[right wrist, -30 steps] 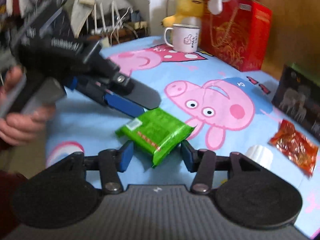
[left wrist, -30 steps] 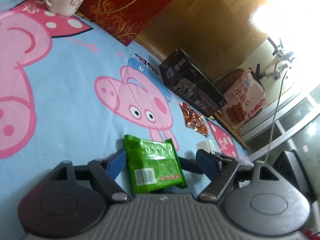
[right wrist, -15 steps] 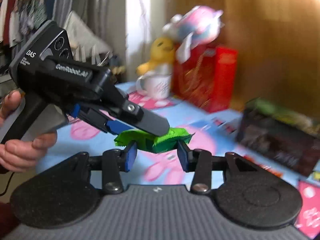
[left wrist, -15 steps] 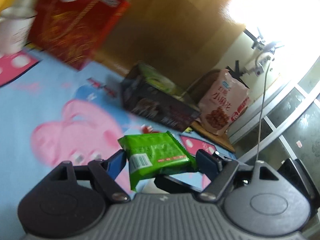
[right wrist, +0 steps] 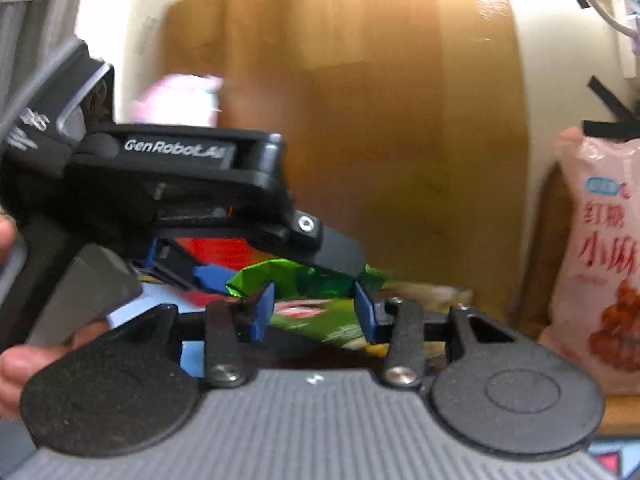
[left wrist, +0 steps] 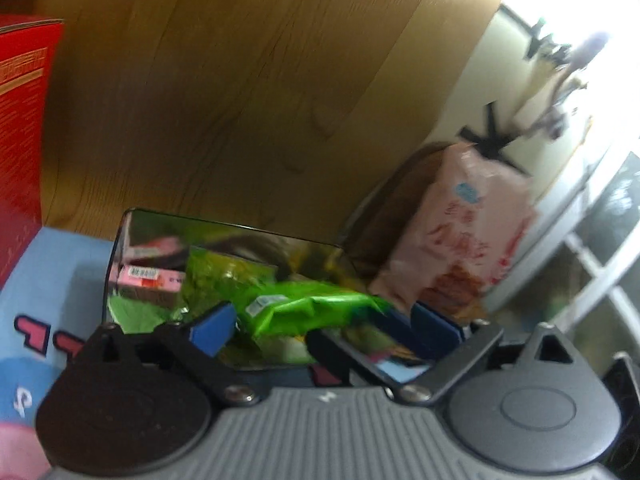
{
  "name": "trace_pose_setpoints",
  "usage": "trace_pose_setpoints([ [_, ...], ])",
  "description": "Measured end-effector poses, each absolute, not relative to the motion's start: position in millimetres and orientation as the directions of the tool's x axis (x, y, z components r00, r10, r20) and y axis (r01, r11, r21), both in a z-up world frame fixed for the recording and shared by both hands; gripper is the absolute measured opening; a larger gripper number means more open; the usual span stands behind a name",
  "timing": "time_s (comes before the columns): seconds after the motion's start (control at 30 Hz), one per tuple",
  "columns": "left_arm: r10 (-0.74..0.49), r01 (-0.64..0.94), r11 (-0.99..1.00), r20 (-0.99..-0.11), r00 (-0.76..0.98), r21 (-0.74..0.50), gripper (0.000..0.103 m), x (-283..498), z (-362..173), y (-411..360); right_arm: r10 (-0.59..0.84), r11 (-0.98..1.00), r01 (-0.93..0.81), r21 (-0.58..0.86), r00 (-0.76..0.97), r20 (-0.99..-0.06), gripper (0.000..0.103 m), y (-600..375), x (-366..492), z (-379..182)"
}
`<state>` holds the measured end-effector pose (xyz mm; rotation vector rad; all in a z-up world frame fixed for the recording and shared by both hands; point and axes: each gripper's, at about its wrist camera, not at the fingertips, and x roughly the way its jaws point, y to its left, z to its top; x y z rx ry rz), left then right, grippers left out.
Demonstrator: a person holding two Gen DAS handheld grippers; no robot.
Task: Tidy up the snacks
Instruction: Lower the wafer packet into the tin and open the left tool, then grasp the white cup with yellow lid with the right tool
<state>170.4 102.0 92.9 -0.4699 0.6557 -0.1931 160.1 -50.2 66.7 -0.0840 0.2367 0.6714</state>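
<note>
A crumpled green snack packet (left wrist: 312,308) hangs just above an open dark box (left wrist: 232,222) that holds pink and green snack packs. My left gripper (left wrist: 324,324) straddles the packet; its jaws are opening, and its blue pads (left wrist: 212,328) stand clear of the wrapper on both sides. In the right wrist view the green packet (right wrist: 296,276) sits at the tips of my right gripper (right wrist: 312,308), which is shut on it. The left gripper (right wrist: 280,268) reaches in there from the left, held by a person's hand (right wrist: 24,360). Motion blur hides the exact pad contact.
A red box (left wrist: 24,120) stands left of the dark box. A tall pink snack bag (left wrist: 472,248) leans to the right, also the pink bag (right wrist: 600,260). A wooden panel (left wrist: 240,100) rises behind. The blue cartoon sheet (left wrist: 48,280) lies at lower left.
Both grippers lifted the green packet off the blue sheet and carried it across to above the dark box. The left jaws have widened away from the packet.
</note>
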Motion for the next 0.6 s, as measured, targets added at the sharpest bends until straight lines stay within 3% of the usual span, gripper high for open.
trace_pose_setpoints([
  [0.1,-0.313,0.018,0.872,-0.53,0.788,-0.488,0.096,158.8,87.2,107.5,0.548,0.806,-0.586,-0.079,0.791,-0.274,0.052,-44.7,166.3,52.0],
  [0.17,-0.318,0.032,0.868,-0.507,0.801,-0.495,0.096,139.8,87.5,112.1,0.549,0.812,-0.58,-0.059,0.795,-0.258,0.061,-52.3,157.7,46.7],
  [0.3,-0.355,0.069,0.848,-0.468,0.81,-0.525,0.096,98.4,87.4,127.6,0.61,0.785,-0.614,0.081,0.742,-0.279,0.061,-81.4,137.3,38.1],
  [0.47,-0.388,0.052,0.811,-0.468,0.794,-0.583,0.096,41.7,67.3,146.6,0.688,0.721,-0.63,0.288,0.602,-0.406,0.061,-84.2,131.9,14.0],
  [0.6,-0.411,0.03,0.777,-0.471,0.781,-0.628,0.096,-4.9,44.0,154.5,0.727,0.68,-0.645,0.347,0.536,-0.429,0.061,-82.3,115.7,11.6],
])
